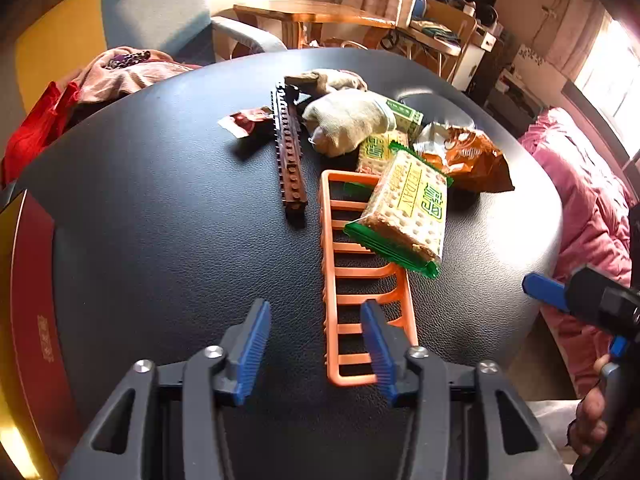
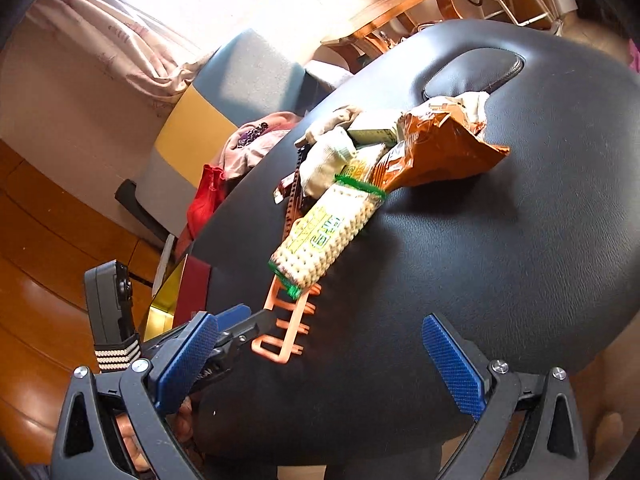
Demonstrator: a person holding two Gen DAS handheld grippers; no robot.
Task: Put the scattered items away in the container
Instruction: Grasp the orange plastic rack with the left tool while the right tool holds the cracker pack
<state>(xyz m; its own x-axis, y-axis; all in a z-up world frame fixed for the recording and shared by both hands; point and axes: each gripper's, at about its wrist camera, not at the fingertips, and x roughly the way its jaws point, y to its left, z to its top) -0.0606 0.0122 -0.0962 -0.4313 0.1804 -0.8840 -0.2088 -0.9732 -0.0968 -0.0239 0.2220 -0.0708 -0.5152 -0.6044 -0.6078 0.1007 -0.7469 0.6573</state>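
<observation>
An orange slatted rack lies on the black padded table. A green cracker packet rests across its far end. Behind lie a second cracker packet, a brown snack bag, beige socks, a brown toothed strip and a red wrapper. My left gripper is open, its right finger over the rack's near end, its left finger on bare table. My right gripper is open and empty above the table's near edge; the rack and left gripper's fingers show before it.
A red box sits at the table's left edge. Pink and red clothes lie on a blue and yellow chair at the far left. A pink quilt lies right of the table. Wooden furniture stands behind.
</observation>
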